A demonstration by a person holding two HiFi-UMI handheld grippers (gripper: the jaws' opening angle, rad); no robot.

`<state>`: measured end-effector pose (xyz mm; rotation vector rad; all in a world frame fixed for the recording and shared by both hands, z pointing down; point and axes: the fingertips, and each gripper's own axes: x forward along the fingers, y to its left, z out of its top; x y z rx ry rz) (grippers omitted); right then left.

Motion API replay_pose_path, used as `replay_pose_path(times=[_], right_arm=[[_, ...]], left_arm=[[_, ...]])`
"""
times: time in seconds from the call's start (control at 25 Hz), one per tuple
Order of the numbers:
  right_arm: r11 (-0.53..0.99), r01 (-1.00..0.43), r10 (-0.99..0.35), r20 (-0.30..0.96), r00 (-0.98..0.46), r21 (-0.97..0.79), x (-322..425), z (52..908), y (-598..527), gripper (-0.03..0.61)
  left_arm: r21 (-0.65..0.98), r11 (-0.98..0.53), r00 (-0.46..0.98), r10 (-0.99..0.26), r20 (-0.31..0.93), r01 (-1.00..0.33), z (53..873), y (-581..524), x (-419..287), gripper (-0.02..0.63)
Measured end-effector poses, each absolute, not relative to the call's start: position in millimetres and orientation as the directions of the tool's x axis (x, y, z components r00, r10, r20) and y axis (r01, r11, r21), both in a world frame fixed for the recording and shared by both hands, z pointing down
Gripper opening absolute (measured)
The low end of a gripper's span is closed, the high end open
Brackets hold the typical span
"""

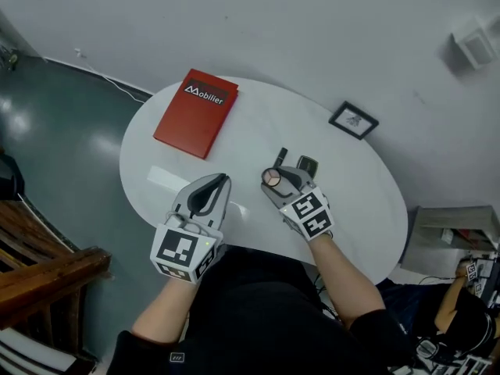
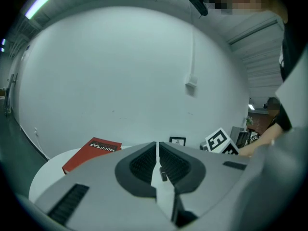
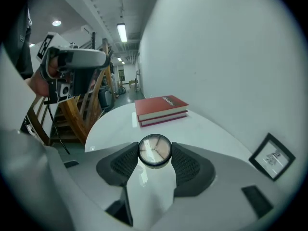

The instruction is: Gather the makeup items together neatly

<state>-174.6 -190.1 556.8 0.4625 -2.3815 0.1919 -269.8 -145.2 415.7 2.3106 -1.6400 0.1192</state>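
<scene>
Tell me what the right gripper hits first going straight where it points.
Probably the red hardcover book, lying flat on the white round table straight ahead of the right gripper, which grips a round pink compact. Only bare tabletop between; depth is unclear.

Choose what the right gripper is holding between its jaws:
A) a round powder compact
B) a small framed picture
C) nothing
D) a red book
A: in the right gripper view, the right gripper has its jaws closed on either side of the round powder compact, its pinkish face showing.
</scene>
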Motion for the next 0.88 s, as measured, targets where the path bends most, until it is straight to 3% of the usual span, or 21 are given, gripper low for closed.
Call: replay_pose_path(times=[0.4, 0.88], right_arm=[[0.811, -0.585, -0.452, 0.623, -0.639, -0.012, -53, 511, -204, 0.232], [0.748, -0.663, -0.49, 0.641, -0.591, -0.04, 49, 535, -216, 0.232]], left_arm=[[0.208, -0.448, 0.492, -0.825, 0.279, -0.869, 416, -171, -200, 0.028], [0.216, -0.505, 0.549, -0.77, 0.324, -0.836, 425, -183, -110, 0.028]])
